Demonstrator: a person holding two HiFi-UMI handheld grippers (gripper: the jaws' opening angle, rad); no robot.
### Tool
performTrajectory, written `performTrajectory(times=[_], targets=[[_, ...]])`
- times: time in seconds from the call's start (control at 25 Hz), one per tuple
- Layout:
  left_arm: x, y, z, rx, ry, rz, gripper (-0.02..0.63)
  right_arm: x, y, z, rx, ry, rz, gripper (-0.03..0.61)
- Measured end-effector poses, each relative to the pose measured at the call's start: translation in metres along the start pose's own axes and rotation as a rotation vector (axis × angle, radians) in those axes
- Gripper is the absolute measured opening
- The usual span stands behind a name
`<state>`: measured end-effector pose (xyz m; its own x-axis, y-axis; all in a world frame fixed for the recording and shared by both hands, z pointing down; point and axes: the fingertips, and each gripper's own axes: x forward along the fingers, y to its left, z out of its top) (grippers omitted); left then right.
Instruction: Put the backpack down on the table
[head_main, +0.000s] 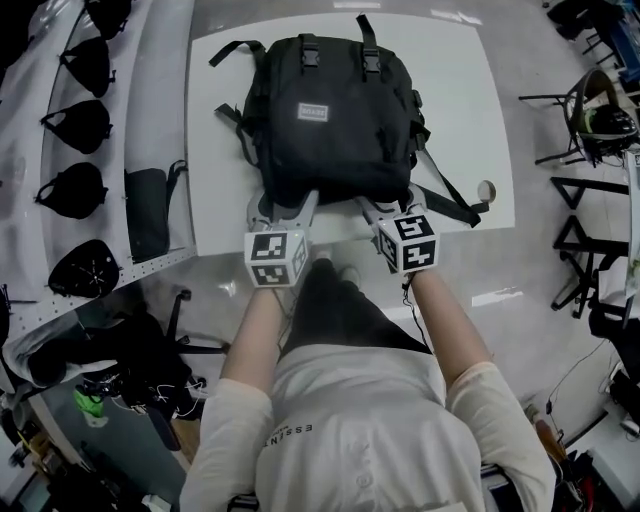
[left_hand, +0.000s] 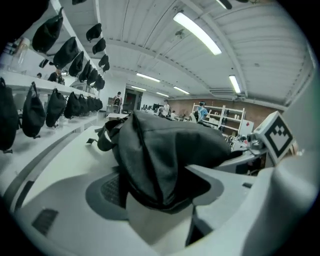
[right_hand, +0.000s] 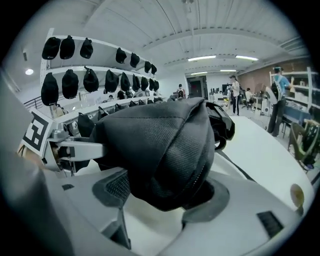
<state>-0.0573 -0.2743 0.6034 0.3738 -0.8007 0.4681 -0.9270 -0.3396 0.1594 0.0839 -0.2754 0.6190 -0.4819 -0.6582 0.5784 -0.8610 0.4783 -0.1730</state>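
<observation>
A black backpack (head_main: 330, 120) lies flat on the white table (head_main: 460, 100), its straps trailing to both sides. Both grippers are at its near edge. My left gripper (head_main: 283, 207) stands open around the bag's left corner; in the left gripper view a fold of the backpack (left_hand: 165, 150) hangs loosely between the spread jaws of that gripper (left_hand: 160, 197). My right gripper (head_main: 386, 207) is open too, with the backpack's right corner (right_hand: 165, 150) bulging between its wide jaws (right_hand: 160, 200). Neither gripper's pads squeeze the fabric.
White shelves with several black bags (head_main: 80, 120) run along the left. A dark bag (head_main: 148, 212) hangs at the table's left side. A small tape roll (head_main: 486, 190) sits near the table's right front corner. Stands and chairs (head_main: 590, 110) are on the right.
</observation>
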Motion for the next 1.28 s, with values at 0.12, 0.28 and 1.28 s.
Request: performTrajectory(times=[0.12,0.28,1.28], targets=[[-0.001,0.003,-0.004,0.025,-0.006,0.042,0.319,0.000,-0.002,-0.007,0.017,-0.002,-0.026,0.311],[-0.005,0.003,-0.017,0.032,0.022,0.059,0.333,-0.006,-0.005,-0.015,0.010,0.002,-0.052,0.318],[-0.120,-0.072,0.071,0.285,-0.220,-0.005,0.159,-0.151,0.028,0.094,-0.151,-0.416,-0.051,0.058]])
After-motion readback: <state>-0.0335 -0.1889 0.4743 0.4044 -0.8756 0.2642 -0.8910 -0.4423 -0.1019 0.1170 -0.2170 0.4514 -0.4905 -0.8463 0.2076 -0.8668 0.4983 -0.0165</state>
